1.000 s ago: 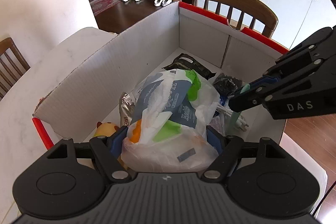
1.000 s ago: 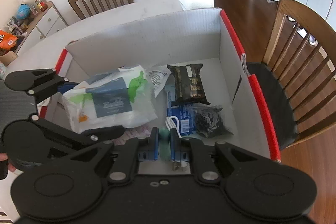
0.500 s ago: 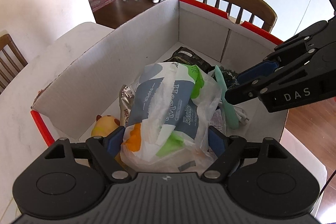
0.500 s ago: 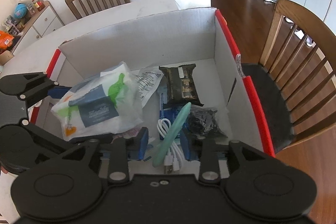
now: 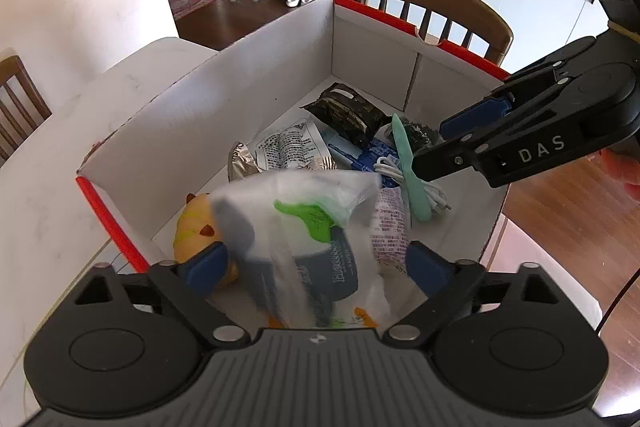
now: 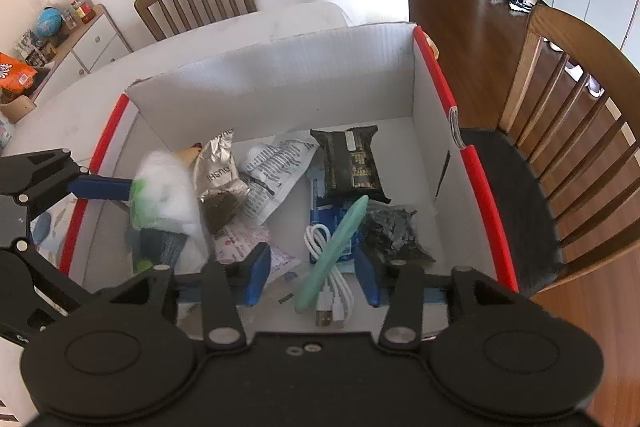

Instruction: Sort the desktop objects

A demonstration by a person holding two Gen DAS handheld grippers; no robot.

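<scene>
tissue pack: we see the clear-wrapped tissue pack blurred between the left pads, inside the box at its near-left end; we judge it is dropping free, since neither pad presses on it.
green stick: the mint green stick lies slanted across the white cable on the box floor, no pad touching it; we read it as just let go.
why here: we take the box as the sorting bin, so both items get released over it rather than set on the table.
box: the white box with red edges sits on the white table, walls upright, top open.
other contents: black packet at the far end, printed sachet and silver pouch mid-floor, dark bag just right of the stick, yellow toy beside the tissue pack.
left gripper: the left gripper is spread wide with jaws opening; the pack is between the pads but not clamped.
right gripper: the right gripper is about half spread, jaws opening; stick and cable lie below the gap, nothing gripped.
stage: we judge both drops are done, next pick not begun.
risk: the pack may land on the toy and tip; we can't tell where it settles.
</scene>
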